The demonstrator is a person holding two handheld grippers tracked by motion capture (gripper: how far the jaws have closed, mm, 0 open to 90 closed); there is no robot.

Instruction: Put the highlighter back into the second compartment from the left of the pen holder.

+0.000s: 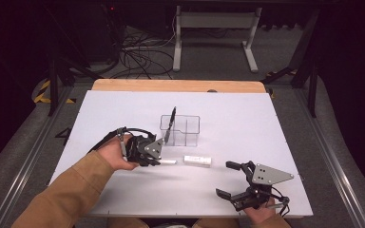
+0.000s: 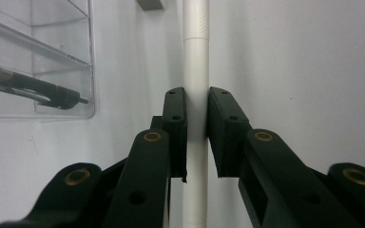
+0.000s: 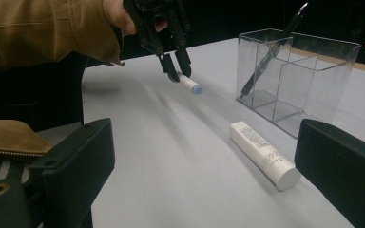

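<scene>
My left gripper (image 1: 158, 160) is shut on a white marker (image 1: 169, 162) and holds it level a little above the white table. In the left gripper view the pads pinch the marker (image 2: 196, 57) across its barrel. The right gripper view shows that left gripper (image 3: 177, 70) with the marker's blue-tipped end (image 3: 190, 85) sticking out. A clear divided organizer (image 1: 186, 124) stands just beyond it, with a black pen (image 1: 171, 121) leaning in its left compartment. A white tube (image 1: 197, 160) lies flat right of the marker. My right gripper (image 1: 224, 178) stands open near the front right, holding nothing.
The white mat (image 1: 247, 118) lies on a wooden table whose far edge (image 1: 178, 85) shows behind it. A sleeved forearm (image 1: 71, 190) comes in from the lower left. Beyond the table are a stand's legs (image 1: 214, 42) and cables on the floor.
</scene>
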